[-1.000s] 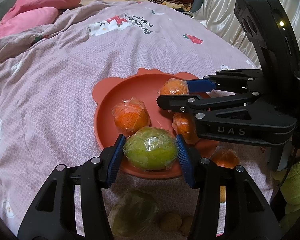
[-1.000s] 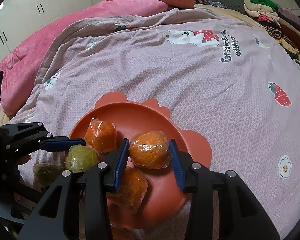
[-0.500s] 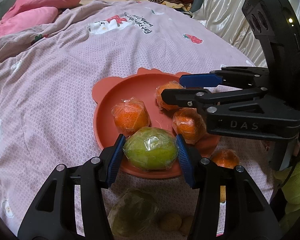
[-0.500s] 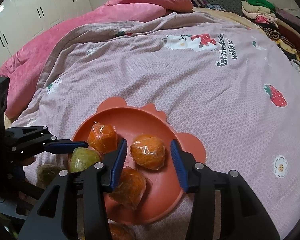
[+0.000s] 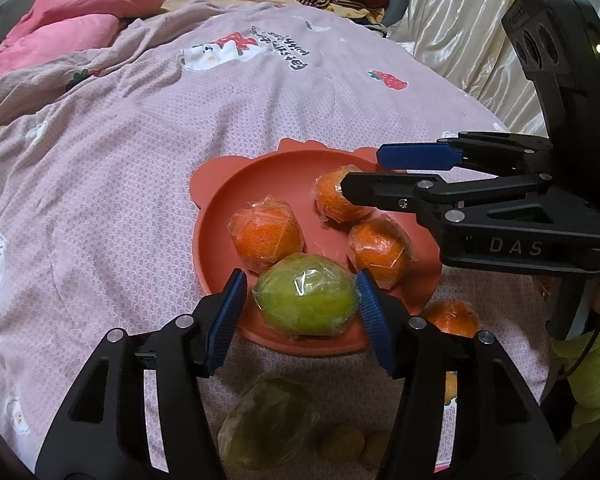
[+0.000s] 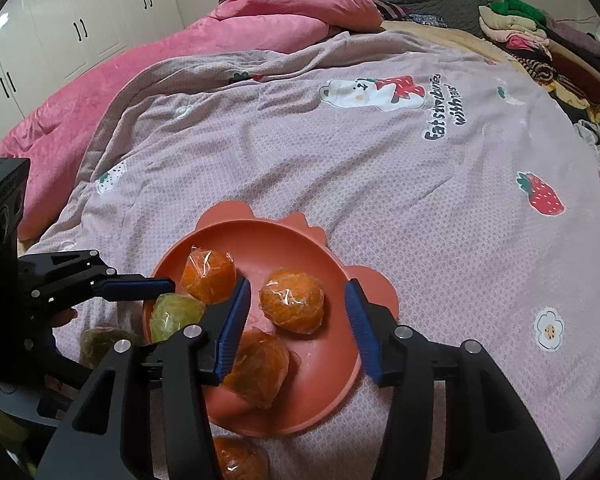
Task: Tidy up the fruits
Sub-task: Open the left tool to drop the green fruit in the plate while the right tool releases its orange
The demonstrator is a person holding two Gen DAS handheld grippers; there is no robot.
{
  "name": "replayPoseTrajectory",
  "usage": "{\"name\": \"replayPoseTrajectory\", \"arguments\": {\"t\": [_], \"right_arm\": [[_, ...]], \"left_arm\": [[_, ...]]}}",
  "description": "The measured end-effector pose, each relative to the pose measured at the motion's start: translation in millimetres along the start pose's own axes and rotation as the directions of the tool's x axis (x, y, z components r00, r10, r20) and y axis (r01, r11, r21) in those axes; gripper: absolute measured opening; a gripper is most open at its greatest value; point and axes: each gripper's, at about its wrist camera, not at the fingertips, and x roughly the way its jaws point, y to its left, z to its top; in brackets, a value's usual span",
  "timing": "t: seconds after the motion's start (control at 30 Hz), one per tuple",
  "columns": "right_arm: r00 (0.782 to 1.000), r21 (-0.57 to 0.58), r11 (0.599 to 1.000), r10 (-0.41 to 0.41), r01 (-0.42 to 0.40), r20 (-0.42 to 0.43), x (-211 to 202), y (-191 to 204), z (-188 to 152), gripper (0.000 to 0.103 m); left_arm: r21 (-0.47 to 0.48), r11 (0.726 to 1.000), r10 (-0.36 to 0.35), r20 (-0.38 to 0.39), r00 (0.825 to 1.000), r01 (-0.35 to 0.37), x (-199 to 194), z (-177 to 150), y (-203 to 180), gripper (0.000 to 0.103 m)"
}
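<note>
**A:** What's hard to see on my left wrist view?

**B:** Under the left gripper [image 5: 300, 312], a dull green wrapped fruit [image 5: 266, 420] sits in shadow on the bedspread [image 5: 140, 160], and beside it two small brownish things [image 5: 356, 442] I can't identify. The far orange [image 5: 334, 196] is partly covered by the right gripper [image 5: 380, 172], and a loose orange [image 5: 452, 316] off the plate's near edge is half hidden behind my finger.

**A:** And the jaws?

**B:** My left jaws are opening. The green fruit [image 5: 308, 294] sits between the pads on the near rim of the red plate [image 5: 220, 184]; there is a gap on the left side, and the right pad is at its skin, touching or not I can't tell.

**A:** Right wrist view?

**B:** The green fruit [image 6: 174, 314] is half behind my finger, the dull one [image 6: 100, 340] is dim, and the loose orange [image 6: 236, 458] is cut off at the bottom edge.

**A:** Jaws there?

**B:** The right gripper [image 6: 298, 326] is opening too, and holds nothing. One orange [image 6: 292, 304] lies on the plate [image 6: 332, 396] between the pads, clear of both. Another orange [image 6: 256, 368] is partly behind the left pad, a third [image 6: 208, 280] behind it.
</note>
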Motion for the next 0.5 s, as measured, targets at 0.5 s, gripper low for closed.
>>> {"name": "replayPoseTrajectory", "arguments": {"t": [0.5], "right_arm": [[1.000, 0.004, 1.000, -0.012, 0.012, 0.015, -9.3, -2.2, -2.8, 0.054]], "left_arm": [[-0.010, 1.000, 0.003, 0.017, 1.000, -0.002, -7.6, 3.3, 4.7, 0.052]]}}
